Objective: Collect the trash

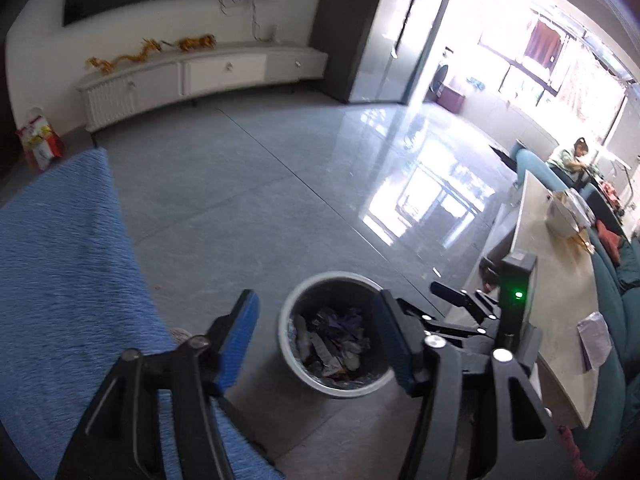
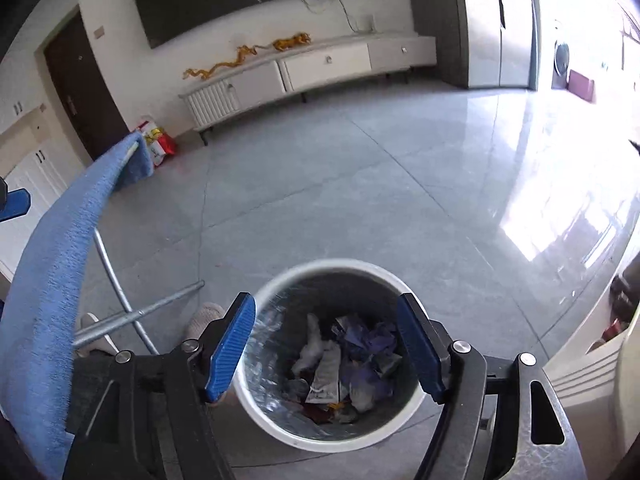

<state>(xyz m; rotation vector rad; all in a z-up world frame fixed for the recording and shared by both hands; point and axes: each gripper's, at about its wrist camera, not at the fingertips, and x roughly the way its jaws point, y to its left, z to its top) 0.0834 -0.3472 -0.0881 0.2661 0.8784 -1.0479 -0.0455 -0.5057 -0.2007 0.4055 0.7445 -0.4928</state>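
The round white plastic trash bin stands upright on the grey tiled floor, mouth up, directly below and between the right gripper's blue fingers, spread wide and empty. Crumpled purple and white wrappers fill its foil-lined bottom. The left gripper, equally wide, frames the bin too.
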